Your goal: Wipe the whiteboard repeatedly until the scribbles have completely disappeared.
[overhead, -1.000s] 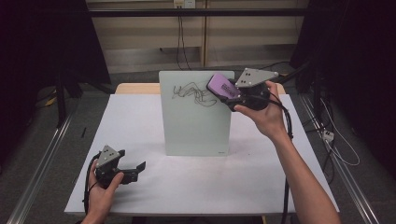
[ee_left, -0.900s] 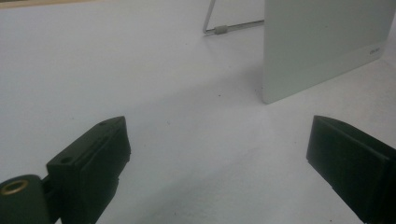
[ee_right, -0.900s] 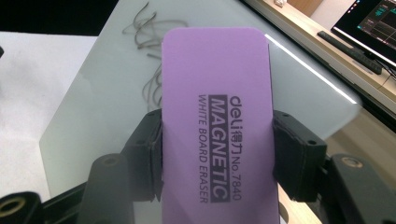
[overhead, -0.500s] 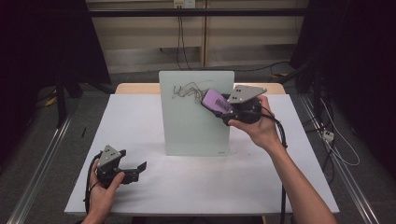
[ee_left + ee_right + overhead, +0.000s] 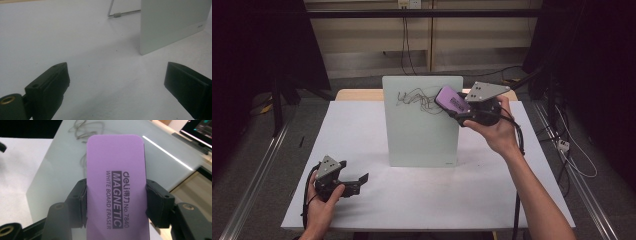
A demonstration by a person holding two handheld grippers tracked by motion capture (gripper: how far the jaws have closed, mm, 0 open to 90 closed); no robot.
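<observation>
Right gripper, held up in the person's right hand: its two black jaws are clamped on the long sides of a purple whiteboard eraser. The eraser's face reads "deli", "MAGNETIC", "WHITE BOARD ERASER" and "No.7840", with some small characters between that are too fine to read. In the high view the eraser lies against the upper right part of a pale glass whiteboard that stands upright on the white table. Dark scribbled pen lines cross the top of the board, just left of the eraser. A small mark sits at the board's lower right corner, illegible. Left gripper, in the left hand, rests low near the table's front left edge, well apart from the board; its jaws stand wide with nothing between them. The left gripper view shows the board's wire stand behind it.
</observation>
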